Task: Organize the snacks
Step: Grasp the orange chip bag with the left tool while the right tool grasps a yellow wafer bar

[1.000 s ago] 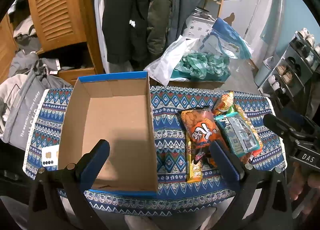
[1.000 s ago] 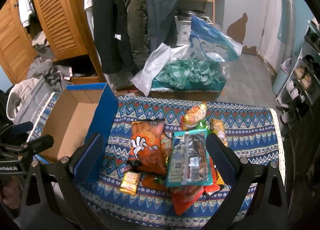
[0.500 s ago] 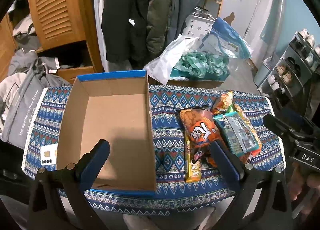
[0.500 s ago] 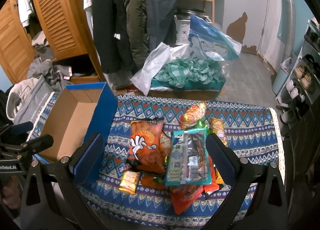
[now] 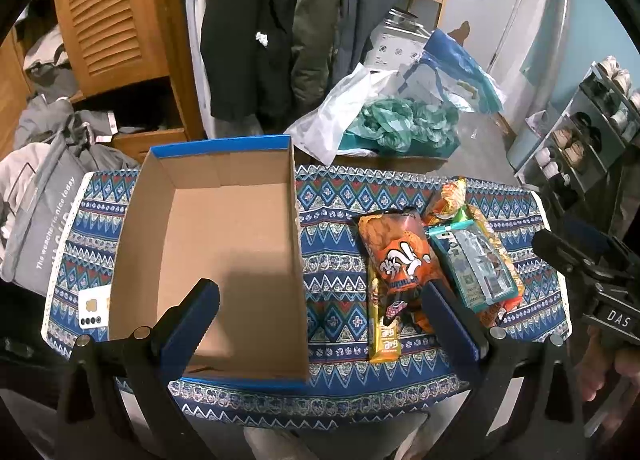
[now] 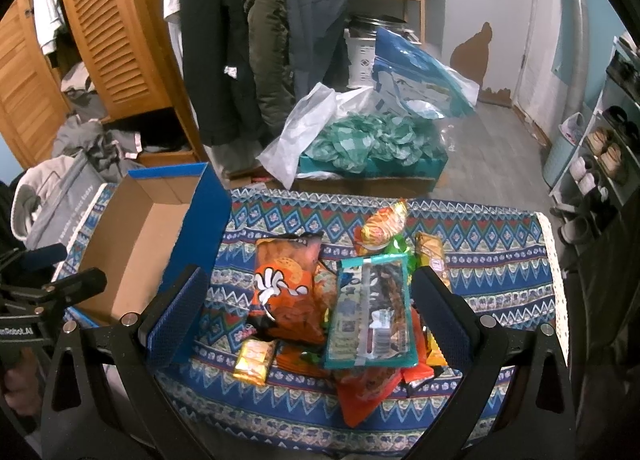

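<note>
Empty box at left, snack pile at right on the patterned bench, both grippers spread wide and holding nothing.

A grey bag (image 5: 38,220) beside the bench reads "The weather is nice today". The cardboard box (image 5: 208,260), brown inside with a blue rim, sits open on the zigzag cloth (image 5: 336,288); a white card (image 5: 94,306) lies just left of it. The left gripper (image 5: 316,312) hangs over the box's near corner, fingers (image 5: 192,316) touching nothing. Well right of the box, glossy packets overlap: a yellow bar (image 5: 384,324), an orange bag (image 6: 286,284), a teal-edged clear pack (image 6: 370,316); their print is unreadable. The right gripper (image 6: 308,308) straddles the pile, its body marked "DAS".
</note>
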Action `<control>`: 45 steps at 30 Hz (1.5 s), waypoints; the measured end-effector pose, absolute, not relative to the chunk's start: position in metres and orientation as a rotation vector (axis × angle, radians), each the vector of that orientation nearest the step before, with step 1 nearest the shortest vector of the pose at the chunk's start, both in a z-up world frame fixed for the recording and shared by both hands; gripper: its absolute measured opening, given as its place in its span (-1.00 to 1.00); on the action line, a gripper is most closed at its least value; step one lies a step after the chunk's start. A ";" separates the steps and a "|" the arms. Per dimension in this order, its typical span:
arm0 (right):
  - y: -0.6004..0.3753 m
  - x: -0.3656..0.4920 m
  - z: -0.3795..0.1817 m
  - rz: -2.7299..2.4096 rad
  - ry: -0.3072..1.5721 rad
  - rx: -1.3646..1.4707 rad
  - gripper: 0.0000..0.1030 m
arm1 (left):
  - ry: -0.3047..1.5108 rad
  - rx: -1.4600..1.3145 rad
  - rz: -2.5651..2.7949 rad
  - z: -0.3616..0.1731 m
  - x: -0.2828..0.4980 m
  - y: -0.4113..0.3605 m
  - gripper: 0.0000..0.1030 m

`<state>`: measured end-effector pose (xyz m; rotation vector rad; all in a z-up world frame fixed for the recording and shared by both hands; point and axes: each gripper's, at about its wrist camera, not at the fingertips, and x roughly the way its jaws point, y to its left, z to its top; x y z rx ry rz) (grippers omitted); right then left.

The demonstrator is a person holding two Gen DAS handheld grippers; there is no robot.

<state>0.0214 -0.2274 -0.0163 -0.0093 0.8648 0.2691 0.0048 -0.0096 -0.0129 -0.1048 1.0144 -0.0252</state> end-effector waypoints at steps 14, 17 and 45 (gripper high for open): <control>-0.265 0.037 -0.026 0.214 0.926 0.010 0.95 | 1.101 -0.141 -0.011 -0.035 0.029 -0.016 0.98; -0.280 0.045 -0.031 0.214 0.960 0.043 0.95 | 1.131 -0.149 -0.013 -0.041 0.036 -0.021 0.98; -0.359 0.150 -0.136 0.146 1.351 0.091 0.84 | 1.385 -0.202 -0.041 -0.109 0.130 -0.098 0.98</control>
